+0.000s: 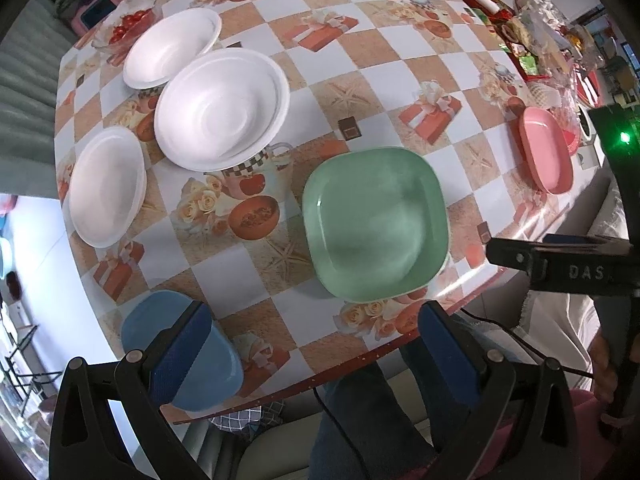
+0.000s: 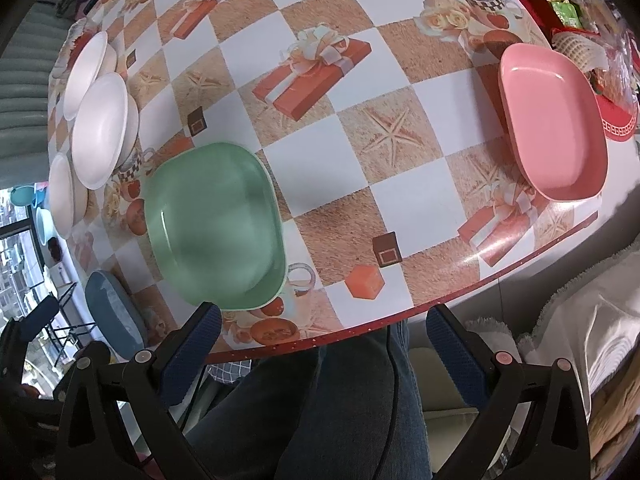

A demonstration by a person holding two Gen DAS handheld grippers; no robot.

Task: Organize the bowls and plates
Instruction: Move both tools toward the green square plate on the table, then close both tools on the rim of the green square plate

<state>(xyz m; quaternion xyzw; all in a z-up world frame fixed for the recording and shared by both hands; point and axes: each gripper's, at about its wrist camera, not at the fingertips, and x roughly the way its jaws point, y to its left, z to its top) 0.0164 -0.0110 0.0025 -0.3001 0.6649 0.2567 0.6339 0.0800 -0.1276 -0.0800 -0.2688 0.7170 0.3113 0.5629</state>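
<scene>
**Plates and bowls spread out, nothing picked up yet**

Checked oilcloth printed with gift boxes, roses and starfish covers the tabletop (image 1: 360, 80), and our dishes lie scattered across it. In the left wrist view three white bowls (image 1: 222, 108) sit at the upper left of the frame, the middle one just beside its neighbours and apparently overlapping the farthest. A green plate (image 1: 374, 222) lies at centre, close to the near edge; a blue plate (image 1: 224, 364) sits at lower left, partly hidden behind one finger; a pink plate (image 1: 546, 150) lies at the right edge, well apart from the others. A glass bowl of tomatoes (image 1: 130, 24) stands at the far upper left, and a red tray of packets (image 1: 520, 36) at upper right.

Our left gripper (image 1: 316, 356) hangs above the table edge with fingers spread wide and nothing between them. Our right gripper (image 2: 324, 352) is likewise wide and empty, the green plate (image 2: 214, 224) ahead to its left and the pink plate (image 2: 554, 120) at upper right.

We judge the white bowls to be light foam or paper, easily crushed, so a gentle pinch on the rim suits them. The coloured plates look like stiff, glossy plastic, likely slippery; we would take each by its raised rim at the near edge.
</scene>
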